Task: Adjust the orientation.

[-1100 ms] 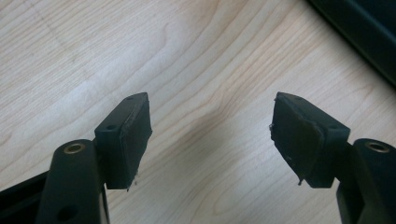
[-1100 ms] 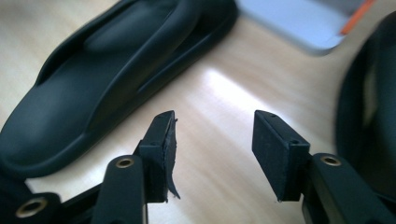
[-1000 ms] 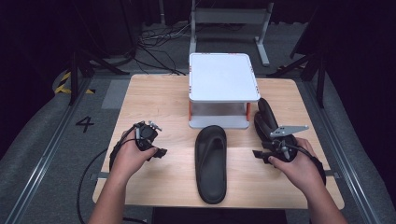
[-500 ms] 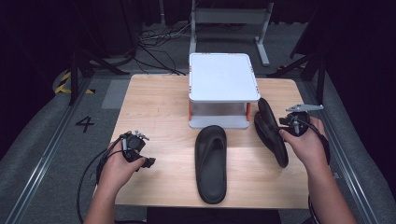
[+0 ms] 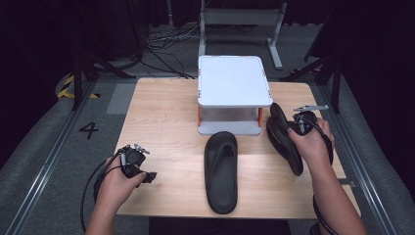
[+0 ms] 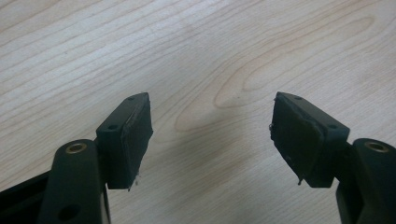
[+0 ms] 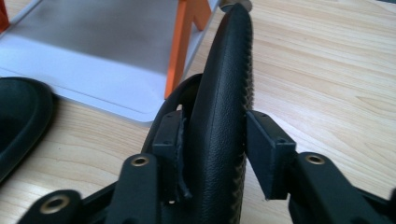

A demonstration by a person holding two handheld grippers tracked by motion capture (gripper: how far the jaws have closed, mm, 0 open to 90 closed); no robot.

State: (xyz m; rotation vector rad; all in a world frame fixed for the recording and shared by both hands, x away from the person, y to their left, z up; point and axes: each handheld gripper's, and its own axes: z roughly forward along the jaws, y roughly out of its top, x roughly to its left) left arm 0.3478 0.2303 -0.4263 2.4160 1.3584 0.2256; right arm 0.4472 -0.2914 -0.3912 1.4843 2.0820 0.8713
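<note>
A black flip-flop (image 5: pixel 285 142) stands on its edge at the table's right, beside the white two-level stand (image 5: pixel 235 81). My right gripper (image 5: pixel 288 128) has just been closing with this sole between its jaws. In the right gripper view both pads (image 7: pixel 169 149) press the flip-flop (image 7: pixel 219 107), so the right gripper (image 7: pixel 212 126) is shut on it. A second black flip-flop (image 5: pixel 221 171) lies flat at the table's middle front. My left gripper (image 5: pixel 142 169) rests near the front left corner. In the left gripper view the left gripper (image 6: pixel 212 126) stands open over bare wood.
The stand has orange posts (image 7: pixel 183 44) and a low grey base plate (image 7: pixel 93 70) right next to the held flip-flop. The wooden table (image 5: pixel 161 117) has bare room on its left half. Cables and a metal frame (image 5: pixel 240 19) lie on the floor beyond.
The right hand moved from the upright flip-flop's near end toward its far end and its jaws closed on the sole. The left hand drew back toward the front left corner.
</note>
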